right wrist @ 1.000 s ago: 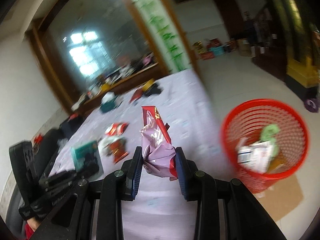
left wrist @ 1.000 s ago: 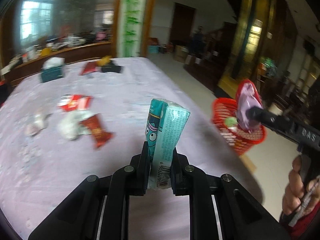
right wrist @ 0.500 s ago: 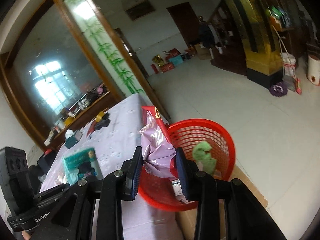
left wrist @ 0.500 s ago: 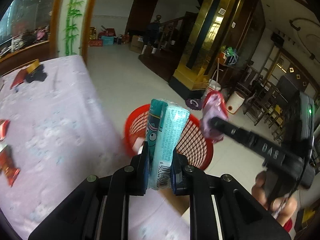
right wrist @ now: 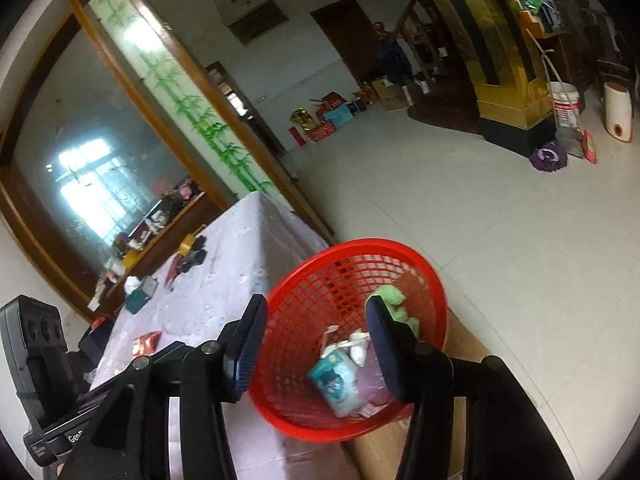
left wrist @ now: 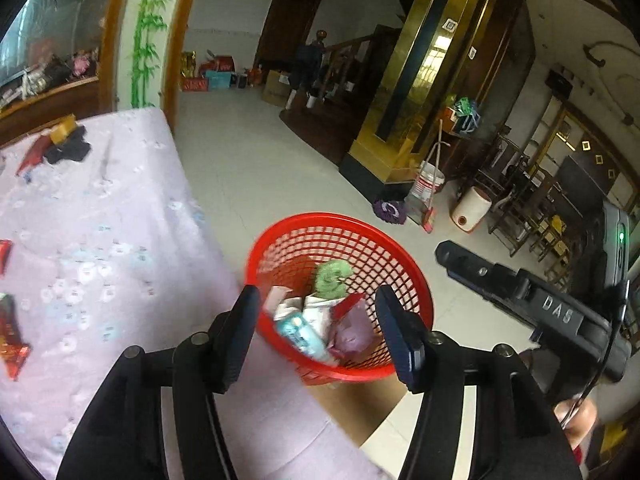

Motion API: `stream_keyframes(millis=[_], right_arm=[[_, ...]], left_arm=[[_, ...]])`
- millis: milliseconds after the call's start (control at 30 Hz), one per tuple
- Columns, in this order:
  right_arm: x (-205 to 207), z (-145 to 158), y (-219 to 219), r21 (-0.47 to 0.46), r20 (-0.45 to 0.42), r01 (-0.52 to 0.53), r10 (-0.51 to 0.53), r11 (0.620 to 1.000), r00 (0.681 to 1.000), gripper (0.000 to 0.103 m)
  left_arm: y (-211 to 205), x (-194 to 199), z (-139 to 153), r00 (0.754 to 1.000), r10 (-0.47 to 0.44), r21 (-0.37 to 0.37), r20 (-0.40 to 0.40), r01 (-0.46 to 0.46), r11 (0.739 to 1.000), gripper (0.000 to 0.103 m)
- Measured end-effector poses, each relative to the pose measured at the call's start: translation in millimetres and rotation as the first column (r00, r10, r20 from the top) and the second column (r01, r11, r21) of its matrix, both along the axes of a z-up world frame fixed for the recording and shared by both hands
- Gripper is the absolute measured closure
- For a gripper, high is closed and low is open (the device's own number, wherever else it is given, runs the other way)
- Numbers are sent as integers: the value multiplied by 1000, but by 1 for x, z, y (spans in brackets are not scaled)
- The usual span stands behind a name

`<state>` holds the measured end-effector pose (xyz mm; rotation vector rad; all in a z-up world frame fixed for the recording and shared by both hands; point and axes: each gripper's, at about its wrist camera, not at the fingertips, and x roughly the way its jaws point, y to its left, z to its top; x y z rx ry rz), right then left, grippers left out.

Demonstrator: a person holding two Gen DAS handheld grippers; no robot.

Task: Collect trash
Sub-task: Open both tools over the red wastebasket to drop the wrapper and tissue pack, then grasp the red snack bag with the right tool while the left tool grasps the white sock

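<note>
Tiled hall, counter (left wrist: 100,216) under lilac cloth. Red basket (left wrist: 416,280) stood on floor by counter edge. Left gripper (left wrist: 316,320) and right gripper (right wrist: 316,340) above it, jaws just opened, both empty. Teal packet (left wrist: 300,334) and purple wrapper (left wrist: 354,332) lay inside basket. Red wrappers (left wrist: 12,340) remained on counter, uncollected.

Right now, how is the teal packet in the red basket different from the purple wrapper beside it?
The teal printed packet is a flat, boxy pack, while the shiny purple wrapper is crumpled and puffy. The teal packet lies nearer the cloth-covered table; the purple wrapper lies on its far side. Both lie loose inside the red mesh basket, held by no tongs.
</note>
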<state>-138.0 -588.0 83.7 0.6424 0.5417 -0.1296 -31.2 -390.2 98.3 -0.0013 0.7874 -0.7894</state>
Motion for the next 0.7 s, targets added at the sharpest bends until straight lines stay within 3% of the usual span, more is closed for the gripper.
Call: stream_keyframes(millis=[267, 467, 700], right_arm=[[-1, 19, 45, -42, 33, -77, 78, 996, 996, 43], [20, 16, 92, -57, -2, -173, 173, 983, 985, 42], [57, 15, 164, -83, -59, -333, 329, 939, 942, 42]], left_arm=[[71, -14, -6, 995, 100, 53, 24, -101, 993, 41], [140, -22, -14, 981, 194, 69, 27, -195, 978, 40], [234, -18, -22, 937, 349, 58, -7, -348, 936, 40]])
